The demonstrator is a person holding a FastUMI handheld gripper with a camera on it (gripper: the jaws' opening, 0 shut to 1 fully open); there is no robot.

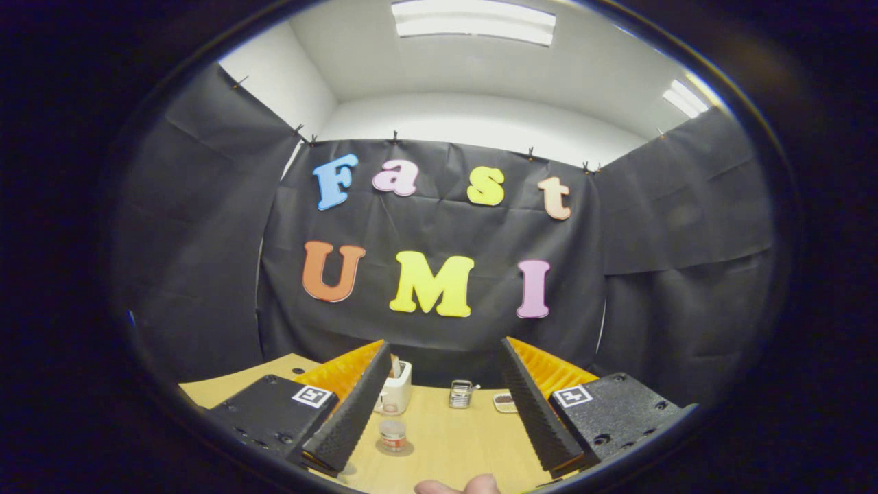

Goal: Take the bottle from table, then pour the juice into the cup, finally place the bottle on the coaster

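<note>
A small clear bottle [393,433] with orange liquid in its lower part stands upright on the wooden table [453,439], on a round grey patch that may be a coaster or its shadow. It is just inside my left finger [350,412], near that finger's base. My gripper [444,348] is open wide, held above the table, with nothing between the fingers. Beyond the bottle stands a white cup-like holder [398,387] with a stick in it. A small clear glass [389,409] seems to stand between the two; it is too small to be sure.
A small metal rack-like object [461,394] stands at the table's far edge. A flat pale dish [505,403] with dark contents lies by my right finger [535,405]. A person's fingertip [456,486] shows at the near edge. Black cloth walls close the booth.
</note>
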